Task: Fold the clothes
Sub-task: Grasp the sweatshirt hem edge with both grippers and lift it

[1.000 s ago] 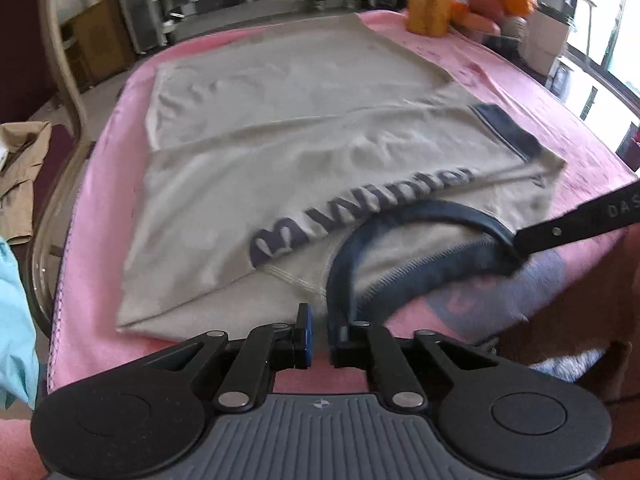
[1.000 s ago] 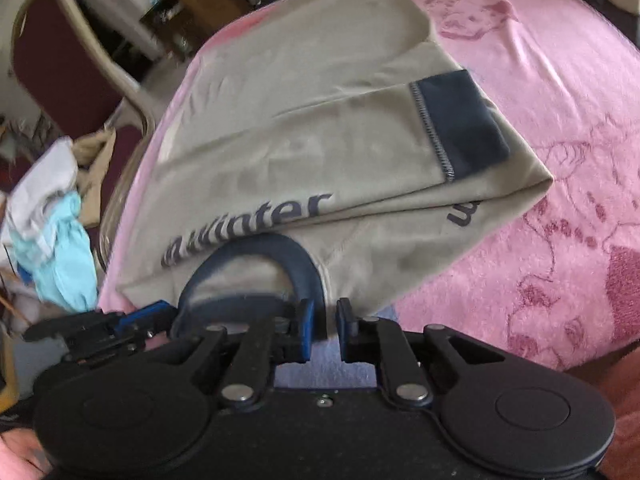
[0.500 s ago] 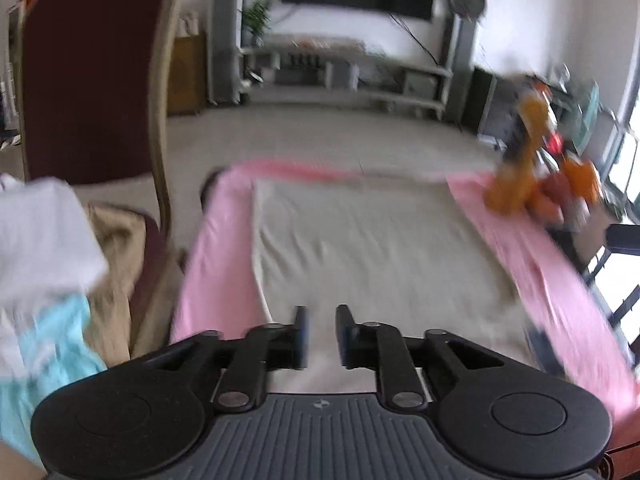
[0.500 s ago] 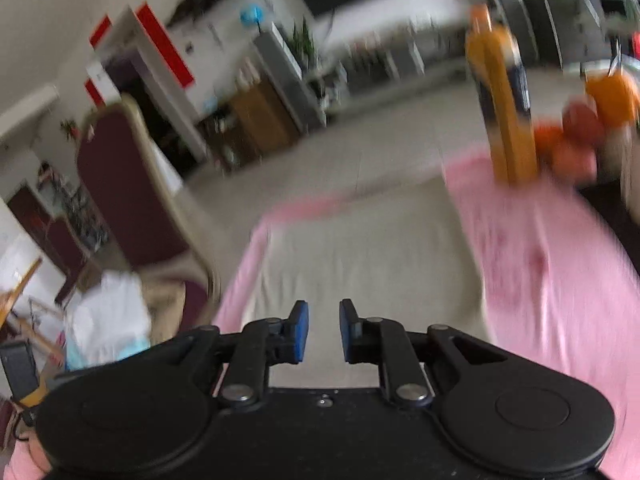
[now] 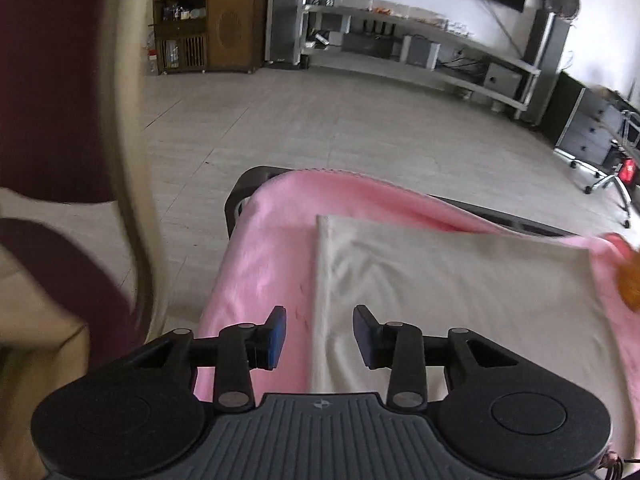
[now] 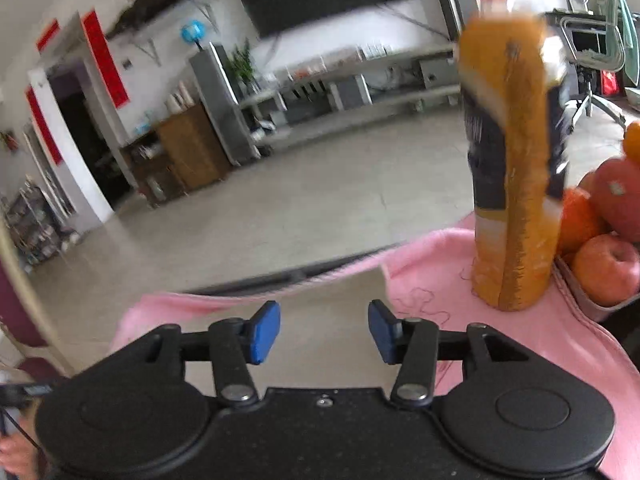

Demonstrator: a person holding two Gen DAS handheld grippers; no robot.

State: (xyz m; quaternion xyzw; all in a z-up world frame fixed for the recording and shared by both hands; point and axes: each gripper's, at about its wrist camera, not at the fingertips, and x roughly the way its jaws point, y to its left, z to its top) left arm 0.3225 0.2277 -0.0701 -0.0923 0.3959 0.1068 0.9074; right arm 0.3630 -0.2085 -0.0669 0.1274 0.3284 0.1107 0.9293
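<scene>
A beige garment [image 5: 440, 280] lies flat on a pink blanket [image 5: 264, 264] over the table. My left gripper [image 5: 319, 336] is open and empty, above the garment's far left edge. My right gripper [image 6: 323, 330] is open and empty, above the garment's far right corner [image 6: 344, 292]. Most of the garment is hidden below both grippers' bodies.
A tall orange juice bottle [image 6: 512, 168] stands on the blanket right of my right gripper, next to a tray of apples and oranges [image 6: 604, 248]. A maroon chair [image 5: 60, 120] stands left of the table. The table's far edge [image 5: 256, 176] drops to the floor.
Both grippers let go of the dark collar, swung forward to the garment's far end and opened wide. The view now looks across the room, not down on the shirt.
</scene>
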